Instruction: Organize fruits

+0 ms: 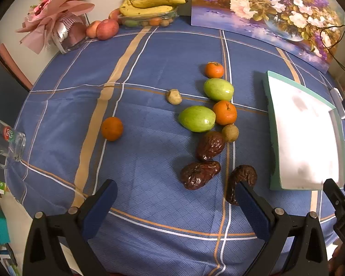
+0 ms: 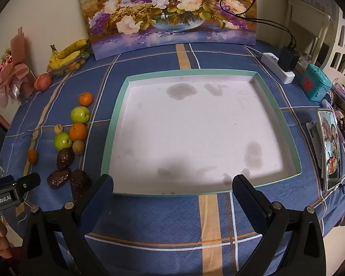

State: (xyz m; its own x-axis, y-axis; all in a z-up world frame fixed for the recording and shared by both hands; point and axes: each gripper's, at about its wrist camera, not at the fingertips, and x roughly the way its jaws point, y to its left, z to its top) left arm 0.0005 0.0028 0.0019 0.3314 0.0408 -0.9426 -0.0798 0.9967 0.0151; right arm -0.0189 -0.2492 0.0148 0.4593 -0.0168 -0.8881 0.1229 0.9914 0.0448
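Loose fruit lies on the blue checked tablecloth [image 1: 149,69]: three oranges [image 1: 225,112], two green fruits [image 1: 196,118], two small tan fruits [image 1: 173,96] and three dark wrinkled dates [image 1: 199,175]. One orange [image 1: 112,128] sits apart to the left. A white tray with a green rim [image 1: 273,119] lies to the right of the fruit; it is empty in the right wrist view [image 2: 116,124]. My left gripper [image 1: 174,202] is open just in front of the dates. My right gripper [image 2: 172,191] is open at the tray's near edge.
At the back stand a fruit container with bananas [image 1: 149,5], red apples [image 1: 107,29], a pink bouquet [image 1: 55,18] and a flower painting [image 2: 170,11]. A glass mug [image 1: 5,142] sits at the left edge. A power strip [image 2: 278,67], phone [image 2: 331,147] and clutter line the right edge.
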